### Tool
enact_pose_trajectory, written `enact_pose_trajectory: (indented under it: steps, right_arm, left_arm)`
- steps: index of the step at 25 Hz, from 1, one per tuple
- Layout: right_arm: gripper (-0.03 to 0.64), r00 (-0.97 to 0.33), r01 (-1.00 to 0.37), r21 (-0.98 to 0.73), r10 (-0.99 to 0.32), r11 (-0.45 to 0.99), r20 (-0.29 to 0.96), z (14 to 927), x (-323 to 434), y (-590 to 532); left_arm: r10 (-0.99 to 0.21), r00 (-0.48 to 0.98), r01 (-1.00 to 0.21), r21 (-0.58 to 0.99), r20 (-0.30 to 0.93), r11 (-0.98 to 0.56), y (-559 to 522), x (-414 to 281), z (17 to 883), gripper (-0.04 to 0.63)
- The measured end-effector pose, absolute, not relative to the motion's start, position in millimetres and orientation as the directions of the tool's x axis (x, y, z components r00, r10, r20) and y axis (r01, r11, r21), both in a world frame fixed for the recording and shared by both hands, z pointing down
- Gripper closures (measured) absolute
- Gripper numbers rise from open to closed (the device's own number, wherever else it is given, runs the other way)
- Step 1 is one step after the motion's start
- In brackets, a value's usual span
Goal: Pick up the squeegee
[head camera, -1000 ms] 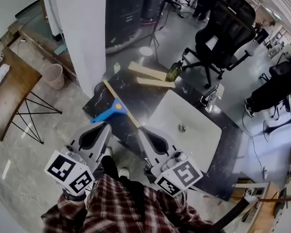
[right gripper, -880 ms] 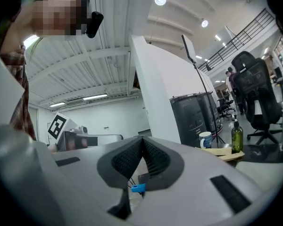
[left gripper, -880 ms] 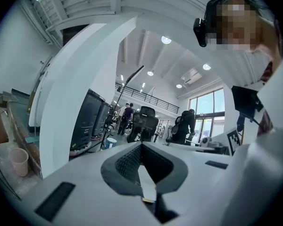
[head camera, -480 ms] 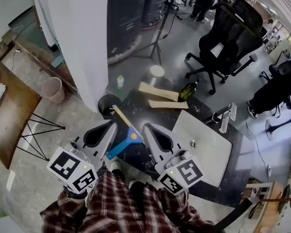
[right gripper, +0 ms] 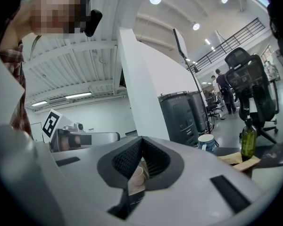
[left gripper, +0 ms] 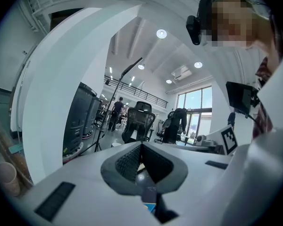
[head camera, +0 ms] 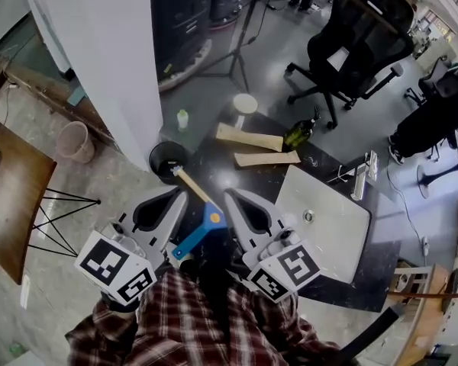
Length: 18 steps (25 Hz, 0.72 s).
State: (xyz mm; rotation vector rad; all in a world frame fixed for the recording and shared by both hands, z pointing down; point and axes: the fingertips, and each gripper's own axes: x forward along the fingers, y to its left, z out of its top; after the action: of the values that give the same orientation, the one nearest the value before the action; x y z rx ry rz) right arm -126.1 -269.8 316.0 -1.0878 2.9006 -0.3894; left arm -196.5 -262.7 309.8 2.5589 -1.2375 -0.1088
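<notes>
The squeegee [head camera: 202, 223] lies on the dark counter [head camera: 248, 178]. Its blue head is near the front edge and its wooden handle [head camera: 191, 184] slants up and to the left. My left gripper [head camera: 180, 194] and right gripper [head camera: 227, 194] sit just above the counter on either side of it, the blue head between them. Both are shut and hold nothing. In the left gripper view the left gripper [left gripper: 141, 147] has its jaws closed tip to tip, with a bit of blue low behind them. The right gripper [right gripper: 141, 142] looks the same in its own view.
A white sink basin [head camera: 328, 219] with a faucet [head camera: 362, 175] fills the counter's right side. Two wooden pieces [head camera: 248, 137], a green bottle [head camera: 296, 136] and a white cup [head camera: 245, 104] stand at the back. A black bin [head camera: 168, 158], a white pillar [head camera: 99, 52] and an office chair [head camera: 351, 44] surround it.
Both grippers have moved forward over the counter together. The squeegee, which lay ahead of them, now lies between them. Both stay shut.
</notes>
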Motion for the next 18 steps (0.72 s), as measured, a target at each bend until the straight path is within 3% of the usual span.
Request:
enact_pose_trajectory:
  steps: [10,16,18]
  right_arm:
    - [0.604,-0.769,-0.632,-0.234,-0.634,0.738,0.080,308.4,-115.4,-272.3]
    - [0.604,-0.771,-0.630,-0.226,-0.632,0.743,0.072,303.5,-105.1,-271.4]
    - [0.604,-0.770,-0.631,-0.223,-0.634,0.743,0.070,301.1,-101.8,-271.1]
  left_arm:
    - [-0.778,0.628,-0.748,0.292,0.020,-0.596,-262.9,-184.5,293.2,0.583]
    - [-0.761,0.647,-0.743,0.273,0.056,-0.611,-263.0,-172.3,293.8,0.418]
    - [-0.753,0.652,-0.745,0.262,0.090,-0.614,-263.4,-169.7,297.2,0.405]
